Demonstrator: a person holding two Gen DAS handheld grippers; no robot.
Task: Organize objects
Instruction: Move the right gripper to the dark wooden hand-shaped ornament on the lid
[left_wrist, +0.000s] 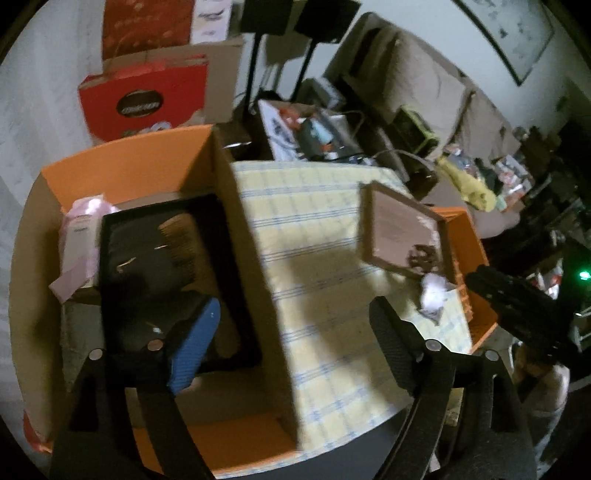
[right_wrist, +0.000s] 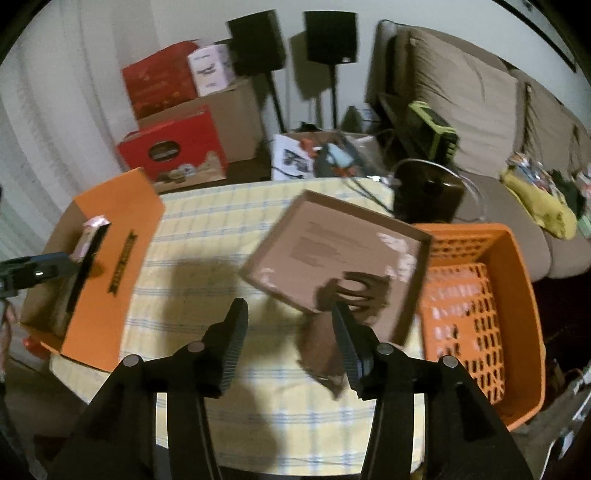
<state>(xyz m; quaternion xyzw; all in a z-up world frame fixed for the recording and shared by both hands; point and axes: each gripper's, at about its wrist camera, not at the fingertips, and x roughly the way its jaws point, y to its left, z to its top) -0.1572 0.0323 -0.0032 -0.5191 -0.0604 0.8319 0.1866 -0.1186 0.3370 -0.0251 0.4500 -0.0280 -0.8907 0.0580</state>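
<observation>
On the checked tablecloth (right_wrist: 207, 236) stand an orange cardboard box (left_wrist: 236, 236) at the left edge and an orange plastic basket (right_wrist: 517, 295) at the right.

Left gripper (left_wrist: 291, 332): jaws spread wide, nothing between them. One finger hangs over the open box, the other over the cloth beside the box wall.

Box contents as seen: a black tray (left_wrist: 177, 280) with dark items I cannot identify, and a pink packet (left_wrist: 79, 236) against the far side. Judged: part of the sorting is done.

Right gripper (right_wrist: 291, 343): jaws wide, empty, above the cloth near the basket.

Left on the table: a shallow brown cardboard lid (right_wrist: 332, 258), tilted with one edge on the basket rim; a dark brown object (right_wrist: 321, 350) just below it, blurred; a crumpled white paper (left_wrist: 434, 291) near the basket, seen in the left view.

Judged: roughly midway. Loose items by the basket remain to be put away. Basket looks largely empty, though blur limits this.
</observation>
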